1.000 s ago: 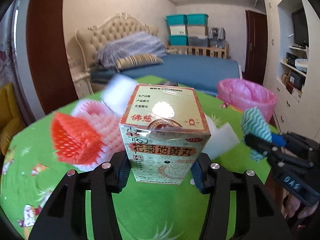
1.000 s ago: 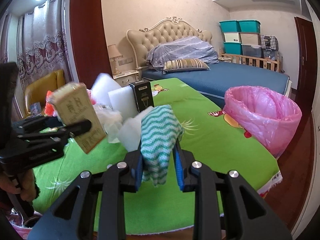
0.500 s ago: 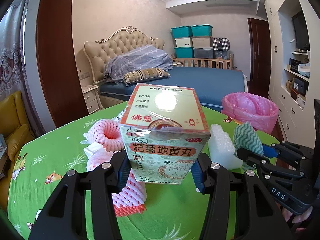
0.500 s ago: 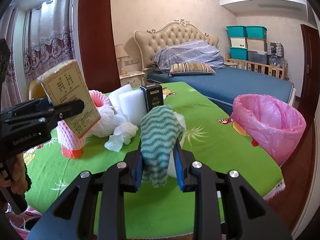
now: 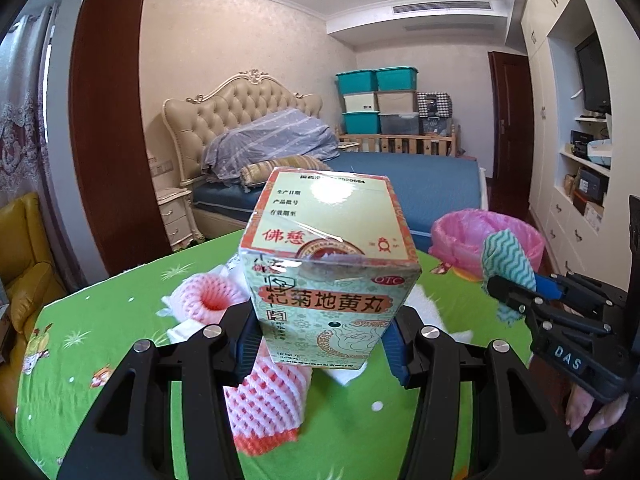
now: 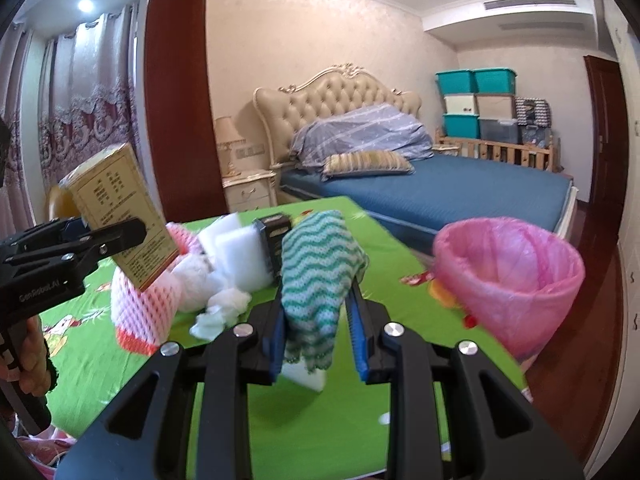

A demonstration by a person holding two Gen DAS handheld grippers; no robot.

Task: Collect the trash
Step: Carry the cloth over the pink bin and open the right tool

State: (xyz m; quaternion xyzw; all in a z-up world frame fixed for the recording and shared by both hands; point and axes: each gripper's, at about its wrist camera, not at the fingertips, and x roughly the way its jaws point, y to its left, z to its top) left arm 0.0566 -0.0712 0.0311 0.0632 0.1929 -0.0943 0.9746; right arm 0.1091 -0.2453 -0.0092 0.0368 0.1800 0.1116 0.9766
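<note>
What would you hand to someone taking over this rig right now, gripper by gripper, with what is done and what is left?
Left gripper: shut on the cream and green cardboard medicine box, held above the table.
Right gripper: shut on the teal and white zigzag cloth, also in the air.
Pink-lined trash bin: past the far right edge of the green cartoon tablecloth; nothing visible inside from here.
Left on the table: pink foam fruit nets, white foam blocks, crumpled white tissue, small black box.
Next: probably drop both held items into the bin, then clear the rest.
</note>
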